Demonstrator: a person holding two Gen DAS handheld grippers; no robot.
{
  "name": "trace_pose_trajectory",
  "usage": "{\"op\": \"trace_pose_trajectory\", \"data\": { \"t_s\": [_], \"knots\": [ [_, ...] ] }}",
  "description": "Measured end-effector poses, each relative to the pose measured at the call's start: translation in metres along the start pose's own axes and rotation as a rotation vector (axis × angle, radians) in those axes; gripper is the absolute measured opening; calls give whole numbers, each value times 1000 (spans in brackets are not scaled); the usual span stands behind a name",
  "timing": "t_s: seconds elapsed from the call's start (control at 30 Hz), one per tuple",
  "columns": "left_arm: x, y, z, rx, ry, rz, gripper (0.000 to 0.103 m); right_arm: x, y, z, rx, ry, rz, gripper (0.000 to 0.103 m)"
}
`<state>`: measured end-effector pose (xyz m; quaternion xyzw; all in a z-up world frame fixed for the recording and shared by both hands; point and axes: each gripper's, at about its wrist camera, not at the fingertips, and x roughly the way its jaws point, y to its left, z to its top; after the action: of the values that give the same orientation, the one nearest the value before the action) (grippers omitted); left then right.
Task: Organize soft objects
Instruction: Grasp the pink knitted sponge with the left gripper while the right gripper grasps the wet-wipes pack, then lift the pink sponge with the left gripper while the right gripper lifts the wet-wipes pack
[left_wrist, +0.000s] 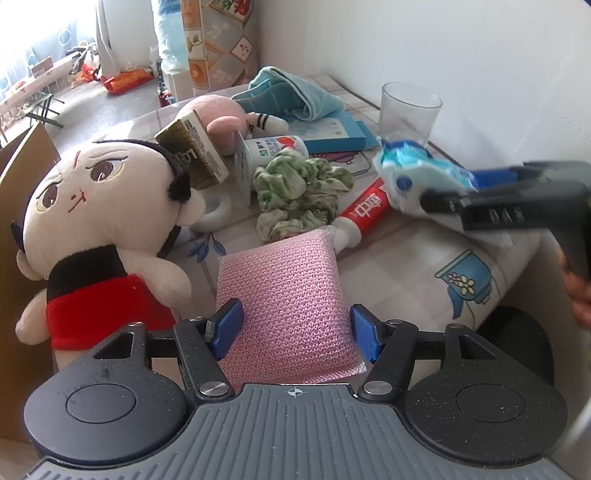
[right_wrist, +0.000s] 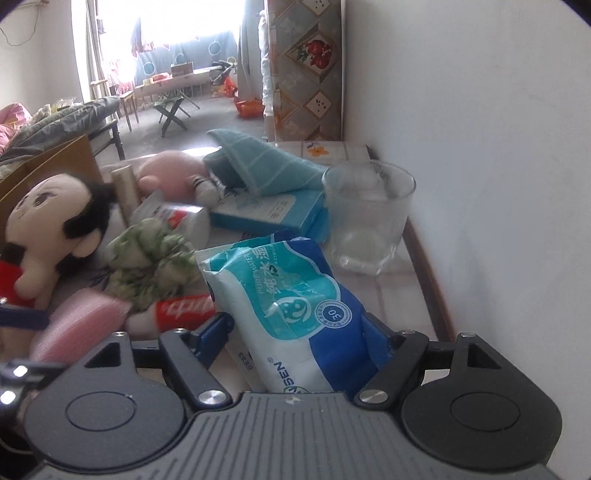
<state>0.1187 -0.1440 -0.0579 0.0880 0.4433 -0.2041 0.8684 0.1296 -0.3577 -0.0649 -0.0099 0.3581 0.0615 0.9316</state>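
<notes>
while left tool (left_wrist: 295, 326) grips sponge (left_wrist: 284, 291), right tool (right_wrist: 299, 332) clamps wipes pack (right_wrist: 291, 306); scrunchie (left_wrist: 301, 192) beyond.

Each hand-held gripper, left (left_wrist: 297, 328) and right (right_wrist: 299, 339), has a grey ribbed body with a small crosshair mark, two black speckled round housings, black linkage arms with silver screws, and blue rectangular pads (left_wrist: 227, 326) on its fingertips.
</notes>
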Motion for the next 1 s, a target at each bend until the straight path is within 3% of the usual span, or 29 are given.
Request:
{"op": "trace_pose_trajectory", "data": {
  "t_s": [0.2, 0.37, 0.5, 0.63, 1.0],
  "knots": [
    [-7, 0, -7, 4, -6, -34, 66, -31, 30, -19, -58, 16, -15, 80],
    [-14, 3, -7, -11, -32, -82, 80, -39, 42, -21, -125, 26, -17, 81],
    [-6, 4, -1, -20, 0, -79, 84, -40, 32, -11, -92, 2, 1, 93],
    [1, 8, 6, -33, 34, -72, 90, -28, 21, 1, -73, 27, 65, 95],
    [29, 23, 11, -117, 181, -103, 86, 5, 0, 6, 33, 149, 231, 97]
  ]
}}
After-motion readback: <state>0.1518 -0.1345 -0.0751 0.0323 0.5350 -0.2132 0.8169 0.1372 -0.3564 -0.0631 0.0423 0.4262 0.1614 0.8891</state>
